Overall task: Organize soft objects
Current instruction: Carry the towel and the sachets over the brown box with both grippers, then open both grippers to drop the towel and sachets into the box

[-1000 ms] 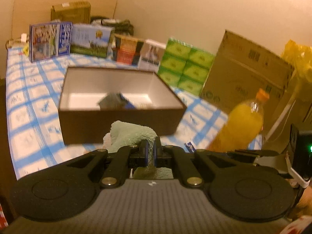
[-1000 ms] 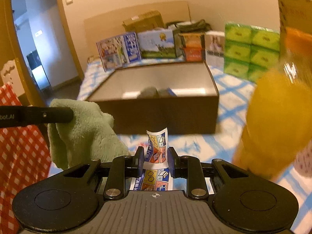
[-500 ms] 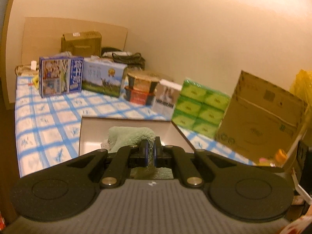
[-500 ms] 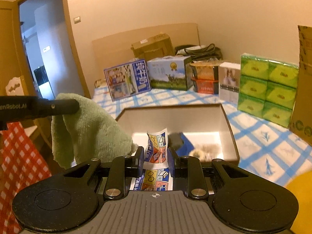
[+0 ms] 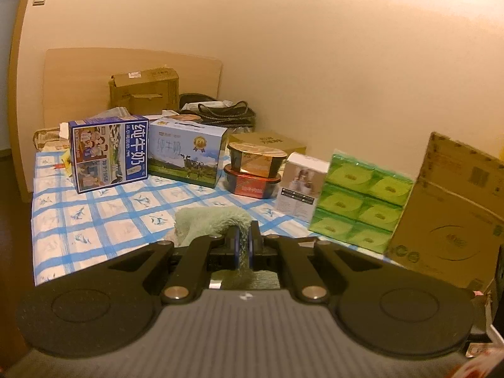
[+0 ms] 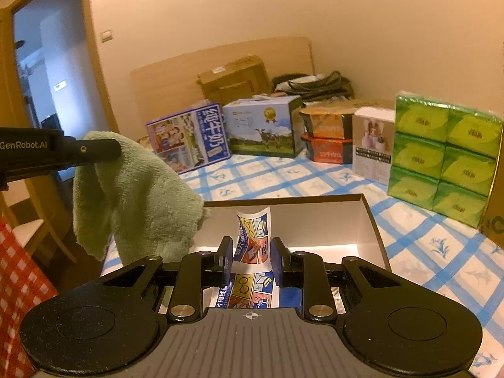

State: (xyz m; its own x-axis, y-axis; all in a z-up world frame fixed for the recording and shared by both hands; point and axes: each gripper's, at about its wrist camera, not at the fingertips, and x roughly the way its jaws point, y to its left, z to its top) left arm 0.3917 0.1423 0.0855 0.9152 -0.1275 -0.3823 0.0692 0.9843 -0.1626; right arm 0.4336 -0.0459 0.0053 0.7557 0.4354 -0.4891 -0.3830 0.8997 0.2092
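1. a second ago the brown box [image 6: 375, 220] filled the left wrist view in front of the jaws and an orange bottle stood to the right; the bottle has since gone from both views, and the left view no longer shows the box.
2. the right wrist view has risen over the box: its dark front wall, seen side-on a second ago, is now below the frame, and the pale inside wall shows just beyond the jaws.
3. beyond both jaws the blue-checked tablecloth [image 5: 94, 220] lies open up to a far row of goods: milk cartons [image 5: 108, 152], stacked bowls [image 5: 255, 170] and green tissue packs [image 5: 359, 201], with a cardboard carton [image 5: 453, 208] to the right.
4. the left gripper [image 5: 242, 245] points slightly downward, jaws clenched on the green towel [image 5: 208, 220], which humps up just ahead of the tips; in the right view the towel [image 6: 135, 195] hangs from it, left of the box's near left corner, perhaps just above the rim.
5. the right gripper [image 6: 250, 252] is tilted down over the box, jaws grasping a printed packet [image 6: 253, 236] that stands up between them.
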